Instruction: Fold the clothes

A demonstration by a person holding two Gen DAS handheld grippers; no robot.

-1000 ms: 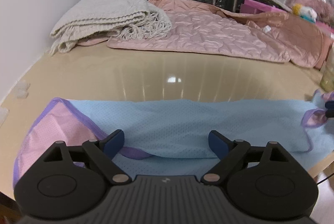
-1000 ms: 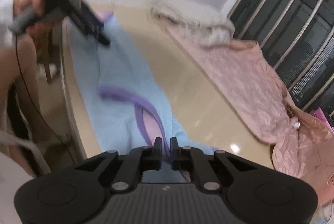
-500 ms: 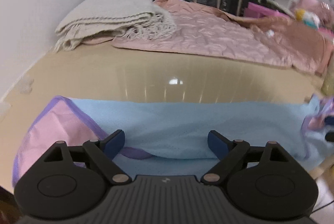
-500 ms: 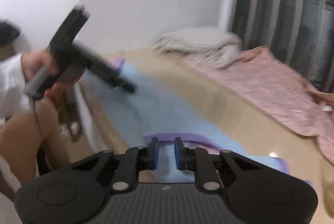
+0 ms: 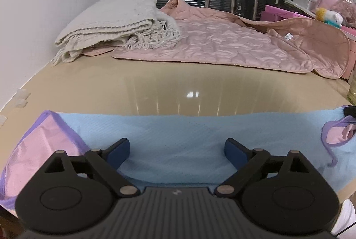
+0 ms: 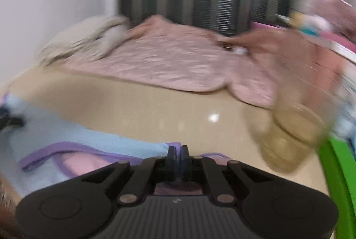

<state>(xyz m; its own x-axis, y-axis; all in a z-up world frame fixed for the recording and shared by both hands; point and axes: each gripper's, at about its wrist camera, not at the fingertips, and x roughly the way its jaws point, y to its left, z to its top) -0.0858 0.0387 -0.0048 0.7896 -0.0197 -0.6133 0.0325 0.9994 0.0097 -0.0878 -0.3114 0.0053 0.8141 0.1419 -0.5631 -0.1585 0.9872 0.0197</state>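
Observation:
A light blue mesh garment (image 5: pixel 178 132) with purple trim and pink lining lies in a long strip along the near edge of the beige table (image 5: pixel 178 78). My left gripper (image 5: pixel 176 145) hovers over its left half. Its jaws are opening and stand wide apart, with the cloth below them and nothing pinched. At the garment's (image 6: pixel 66 134) right end, my right gripper (image 6: pixel 178 148) is shut on the purple-trimmed edge. Its dark tip (image 5: pixel 351 110) shows at the far right of the left wrist view. The right wrist view is blurred.
A folded cream fringed blanket (image 5: pixel 111 21) and a pink quilted cover (image 5: pixel 211 43) fill the back of the table. A glass jar (image 6: pixel 289 138) stands near the right gripper, beside a green rim (image 6: pixel 333 172). Pink boxes and a plush toy (image 5: pixel 329 15) sit at the back right.
The right gripper rolled upright and swung to face the window; its jaws parted briefly, then closed on the purple edge. The left gripper crept forward, jaws slightly wider.

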